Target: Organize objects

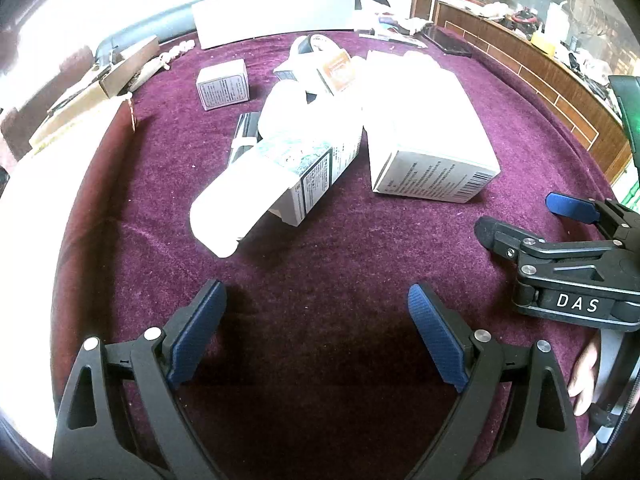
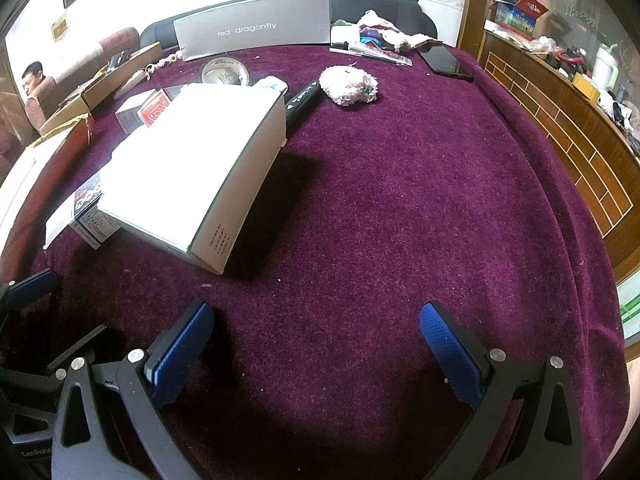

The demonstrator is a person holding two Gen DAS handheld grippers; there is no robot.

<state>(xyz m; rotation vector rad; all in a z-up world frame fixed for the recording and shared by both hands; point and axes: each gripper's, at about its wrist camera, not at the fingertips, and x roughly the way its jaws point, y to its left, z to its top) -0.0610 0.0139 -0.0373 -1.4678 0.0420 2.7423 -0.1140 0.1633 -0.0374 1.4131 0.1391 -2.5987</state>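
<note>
From the left wrist view, the left gripper (image 1: 318, 332) hangs low over the purple-covered desk (image 1: 340, 240), its jaws spread wide with nothing between the blue pads. Straight ahead of the jaws lies a cluster of boxes: an opened white carton (image 1: 280, 176) with its flap turned toward the jaws, and just to its right a large white box (image 1: 424, 132) with a barcode on its near end. Beyond the carton sit a small grey box (image 1: 223, 84) and an orange-labelled pack (image 1: 338, 71), which leans on overexposed white items that I cannot tell apart. To the right of the jaws, the right gripper (image 1: 520, 220) reaches in from the edge, and a hand (image 1: 586, 376) shows below it.

From the right wrist view, the right gripper (image 2: 316, 348) also stands over the cloth with its jaws wide apart and empty. Ahead and to the left of the jaws lies the large white box (image 2: 192, 168), resting partly on the printed carton (image 2: 90, 212). Past it are a red pack (image 2: 154, 111), a black remote (image 2: 302, 100) and a roll of tape (image 2: 224, 72). Ahead and slightly right of the jaws, well apart from them, sits a fluffy pink pouch (image 2: 349, 85), with a black phone (image 2: 446, 62) beyond it. A long grey "red dragonfly" box (image 2: 256, 26) stands upright at the far edge. One blue tip of the left gripper (image 2: 30, 286) shows at the left.
</note>
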